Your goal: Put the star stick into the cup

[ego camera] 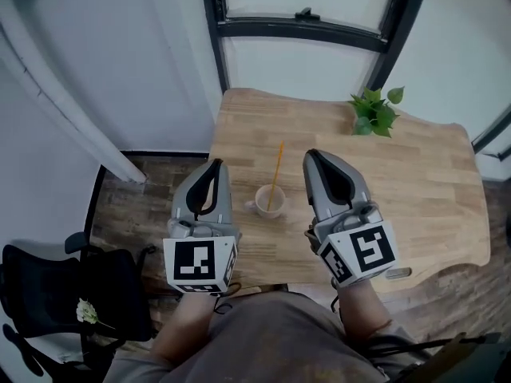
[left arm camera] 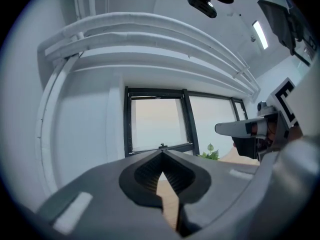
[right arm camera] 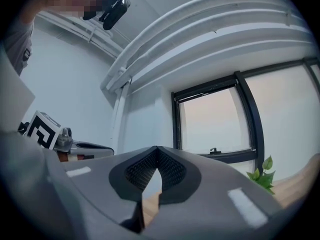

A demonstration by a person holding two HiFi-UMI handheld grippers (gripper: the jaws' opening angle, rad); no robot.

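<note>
Star stick (ego camera: 276, 170) in one cup (ego camera: 269, 203), left tongs (ego camera: 215, 164), right tongs (ego camera: 310, 155) — both closed.

The table (ego camera: 431, 198) is made of pale, matt wood with a fine grain. The cup (ego camera: 269, 201) looks smooth and faintly glossy. The left gripper (ego camera: 214, 166) and right gripper (ego camera: 311, 156) are cased in matt grey plastic, with ribbed dark pads (left arm camera: 147, 176).

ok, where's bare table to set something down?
Widest bare patch: the table's right half, between the plant and the front edge. Also the back-left corner behind the cup. Crowded at front centre: the cup with the stick sits between the left gripper and right gripper.
</note>
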